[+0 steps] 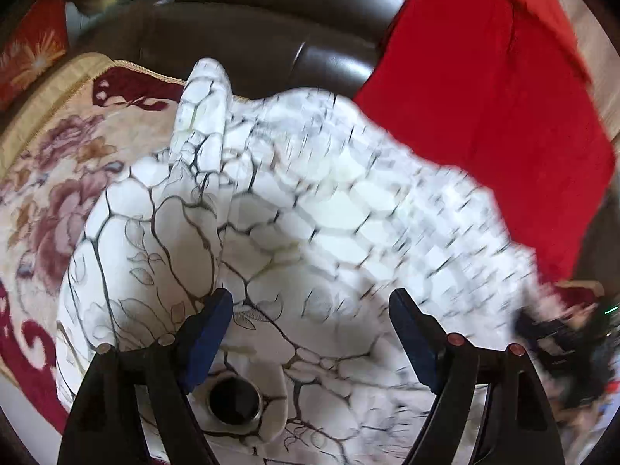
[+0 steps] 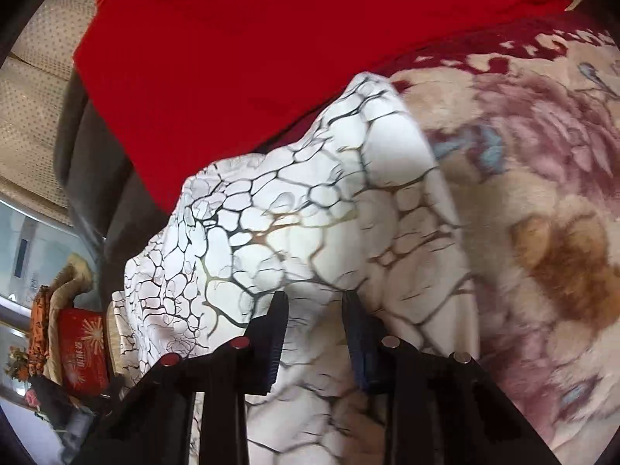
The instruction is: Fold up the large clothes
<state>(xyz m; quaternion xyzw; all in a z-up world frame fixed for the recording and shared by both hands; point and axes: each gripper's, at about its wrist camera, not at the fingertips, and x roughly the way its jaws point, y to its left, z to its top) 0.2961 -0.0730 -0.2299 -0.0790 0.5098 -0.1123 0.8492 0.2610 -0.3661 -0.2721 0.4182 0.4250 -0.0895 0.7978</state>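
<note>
A large white garment with a black crackle and leaf print (image 1: 310, 209) lies bunched on a floral blanket. My left gripper (image 1: 310, 302) is open just above it, with the cloth between and under its blue-padded fingers (image 1: 209, 333). The same garment fills the right wrist view (image 2: 279, 217). My right gripper (image 2: 316, 298) has its jaws a narrow gap apart with a fold of the garment between them; whether it pinches the cloth I cannot tell. A dark round metal-rimmed thing (image 1: 234, 401) sits on the cloth near the left fingers.
A red cloth (image 1: 492, 89) lies beyond the garment, also in the right wrist view (image 2: 240, 50). The beige and maroon floral blanket (image 1: 58, 178) covers the surface. A dark leather sofa back (image 1: 271, 27) stands behind. A red cushion (image 2: 83, 352) lies at left.
</note>
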